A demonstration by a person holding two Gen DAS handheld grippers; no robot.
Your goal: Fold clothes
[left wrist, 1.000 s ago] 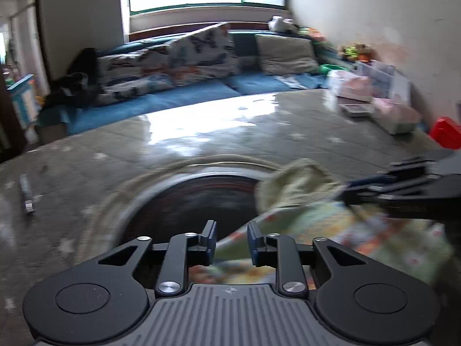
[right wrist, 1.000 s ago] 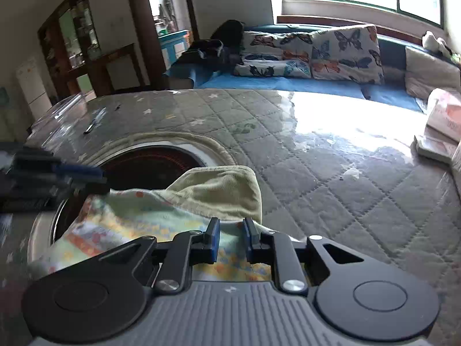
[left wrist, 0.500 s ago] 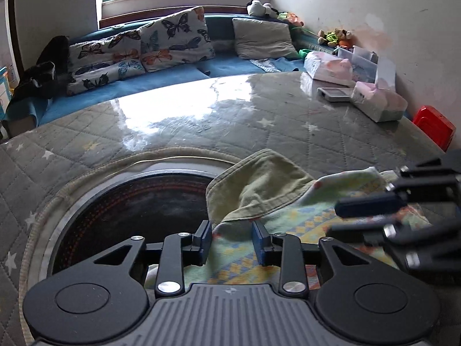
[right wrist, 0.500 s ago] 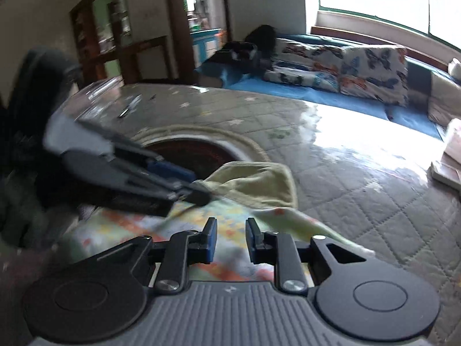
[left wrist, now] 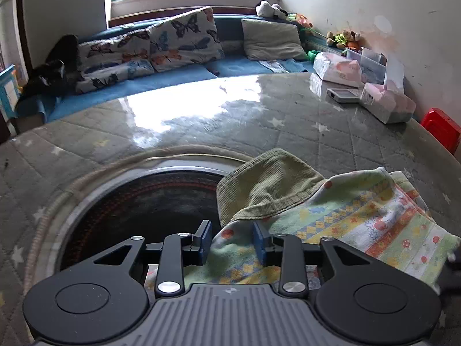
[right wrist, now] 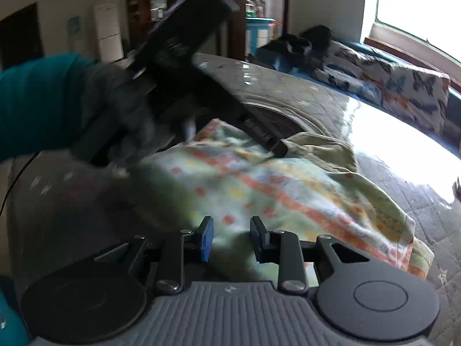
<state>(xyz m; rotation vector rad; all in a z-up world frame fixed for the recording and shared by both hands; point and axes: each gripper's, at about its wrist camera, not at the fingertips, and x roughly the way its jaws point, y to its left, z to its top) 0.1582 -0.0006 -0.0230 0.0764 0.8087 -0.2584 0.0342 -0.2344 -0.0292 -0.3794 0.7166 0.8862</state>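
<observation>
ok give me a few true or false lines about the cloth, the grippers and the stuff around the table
1. The patterned cloth lies partly over a plain olive-green cloth. True.
2. The left gripper is clamped shut with nothing between its fingers. False: its jaws stand apart with the patterned cloth's edge between them.
3. Butterfly-print cushions sit on the blue sofa under the window. True.
4. The right gripper hangs over bare table. False: patterned cloth lies under its parted jaws, which have just been opening.
5. The patterned cloth is neatly folded. False: it lies rumpled.

Your garment (left wrist: 331, 216) is lying on the quilted table (left wrist: 317, 132), overlapping the round inset (left wrist: 138, 210) to its left, sofa (left wrist: 173, 72) sitting behind.
</observation>
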